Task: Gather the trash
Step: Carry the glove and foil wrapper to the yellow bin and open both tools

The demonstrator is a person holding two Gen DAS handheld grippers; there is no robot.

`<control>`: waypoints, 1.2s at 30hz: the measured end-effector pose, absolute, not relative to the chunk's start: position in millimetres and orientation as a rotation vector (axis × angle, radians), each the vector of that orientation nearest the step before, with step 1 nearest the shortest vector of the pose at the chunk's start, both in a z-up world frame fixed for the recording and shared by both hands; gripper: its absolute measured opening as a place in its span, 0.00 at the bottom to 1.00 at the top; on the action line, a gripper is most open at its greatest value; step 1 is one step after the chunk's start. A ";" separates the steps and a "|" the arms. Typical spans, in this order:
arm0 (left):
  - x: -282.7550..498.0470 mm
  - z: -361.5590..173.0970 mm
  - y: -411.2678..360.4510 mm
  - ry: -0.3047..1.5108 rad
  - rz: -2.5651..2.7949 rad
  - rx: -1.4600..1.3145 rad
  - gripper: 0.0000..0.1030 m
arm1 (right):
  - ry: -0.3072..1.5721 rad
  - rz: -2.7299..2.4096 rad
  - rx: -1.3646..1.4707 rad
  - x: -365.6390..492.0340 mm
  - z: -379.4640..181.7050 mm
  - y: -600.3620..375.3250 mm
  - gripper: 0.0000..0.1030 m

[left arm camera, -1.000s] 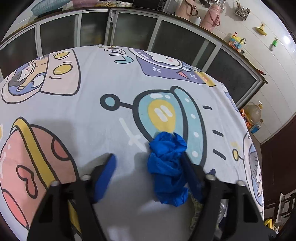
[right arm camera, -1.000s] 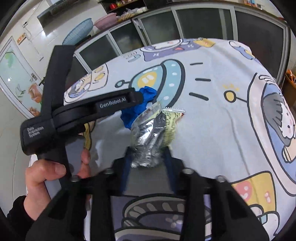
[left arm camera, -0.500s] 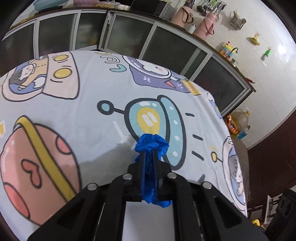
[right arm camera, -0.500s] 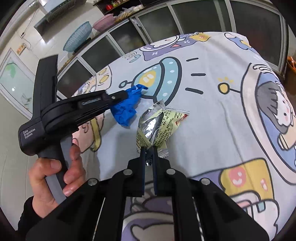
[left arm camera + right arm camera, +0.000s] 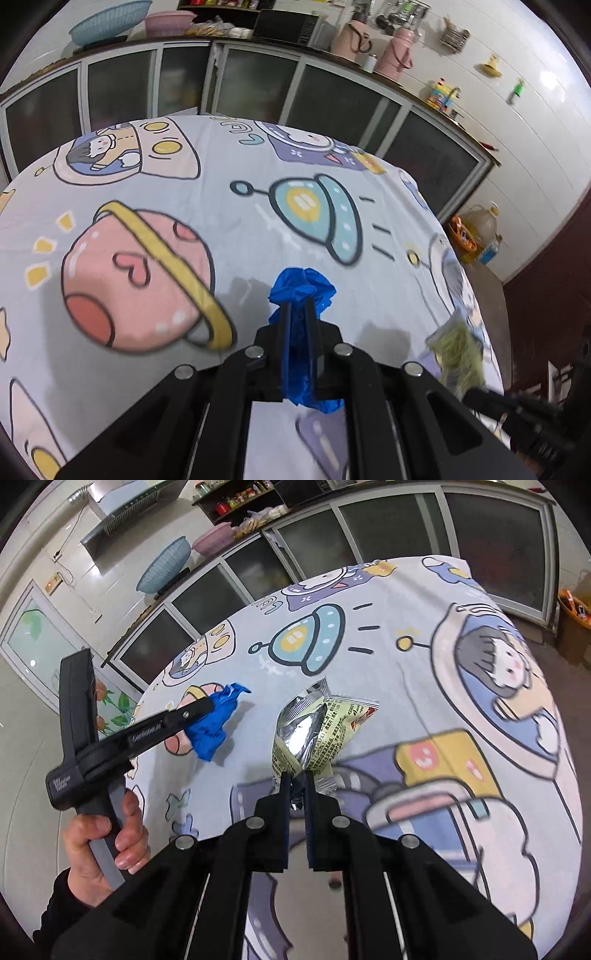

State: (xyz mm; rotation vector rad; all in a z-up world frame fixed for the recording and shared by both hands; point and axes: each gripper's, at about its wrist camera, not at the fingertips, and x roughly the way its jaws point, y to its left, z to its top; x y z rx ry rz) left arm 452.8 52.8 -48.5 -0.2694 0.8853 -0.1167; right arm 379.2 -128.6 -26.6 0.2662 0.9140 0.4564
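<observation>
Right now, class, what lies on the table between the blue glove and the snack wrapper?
Nothing: in the right wrist view only bare cartoon tablecloth shows between the blue glove and the snack wrapper.

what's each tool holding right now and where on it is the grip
The left tool is shut on the crumpled blue glove across its middle. The right tool is shut on the snack wrapper at its near bottom end.
</observation>
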 end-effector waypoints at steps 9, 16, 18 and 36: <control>381.9 -42.6 34.9 0.876 -0.199 -0.241 0.06 | 0.895 0.420 0.319 326.5 -26.7 -180.8 0.07; 337.4 -37.4 -3.4 0.862 -0.283 -0.181 0.06 | 0.854 0.368 0.342 273.1 -21.1 -238.6 0.07; 328.1 -34.8 -20.0 0.856 -0.311 -0.159 0.06 | 0.840 0.346 0.336 259.9 -19.9 -253.9 0.07; 274.2 -10.8 -216.1 0.820 -0.666 0.029 0.06 | 0.728 0.114 0.446 158.7 -11.6 -408.2 0.07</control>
